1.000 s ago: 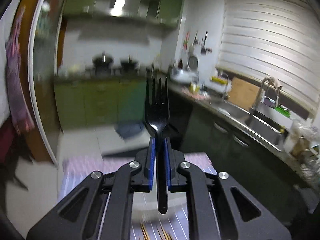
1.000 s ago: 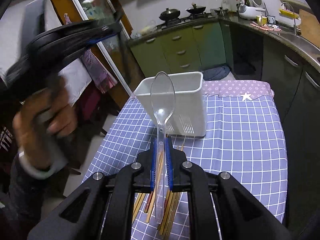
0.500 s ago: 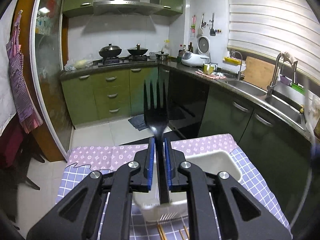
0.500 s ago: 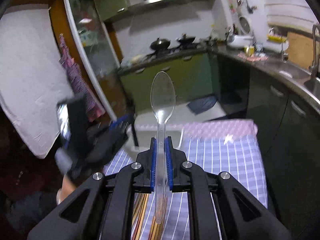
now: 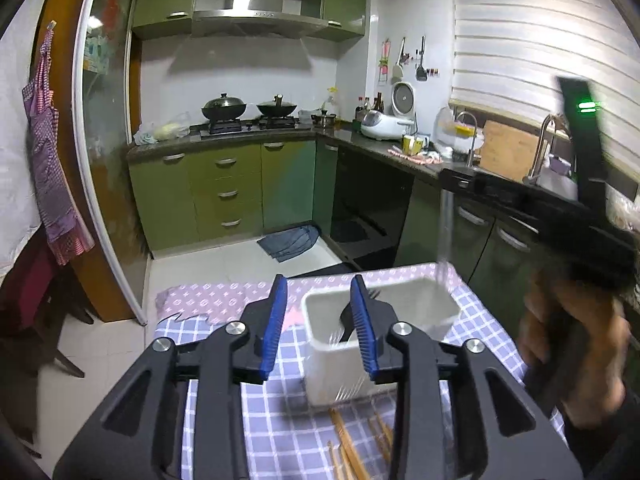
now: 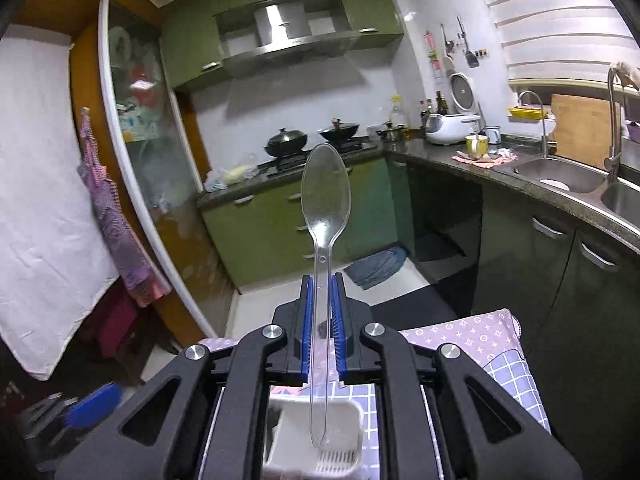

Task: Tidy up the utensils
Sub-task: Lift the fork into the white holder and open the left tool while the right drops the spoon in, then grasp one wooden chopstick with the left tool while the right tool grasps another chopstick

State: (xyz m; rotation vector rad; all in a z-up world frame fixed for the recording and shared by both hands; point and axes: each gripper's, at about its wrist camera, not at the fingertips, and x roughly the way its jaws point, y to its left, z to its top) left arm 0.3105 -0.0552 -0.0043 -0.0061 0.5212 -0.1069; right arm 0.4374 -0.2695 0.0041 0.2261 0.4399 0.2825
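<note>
A table under a blue-checked cloth [image 5: 280, 432] with a lilac patterned border stands in a kitchen of green cabinets [image 5: 224, 196], a hob with two woks [image 5: 224, 107] and a steel sink [image 6: 560, 174] along the dark counter. On the cloth sits a white utensil holder [image 5: 340, 376], with wooden chopsticks [image 5: 348, 448] lying loose in front of it.

Half a second earlier the left gripper [image 5: 320, 326] clamped a black fork [image 5: 348, 322] upright above the holder; its jaws have just been opening, and they now stand apart with nothing pressed between the blue pads [image 5: 274, 324]. The fork stands inside the holder, seen beside the right-hand pad, tines up. The right gripper, earlier low over the chopsticks, has swung up and over the holder.

The right gripper [image 6: 322, 316] is closed narrowly on a clear plastic spoon [image 6: 325, 204], gripped at mid-handle, bowl pointing up, handle tip hanging just above the holder's opening. In the left wrist view, the person's hand [image 5: 576, 344] holds that gripper at the right edge.
</note>
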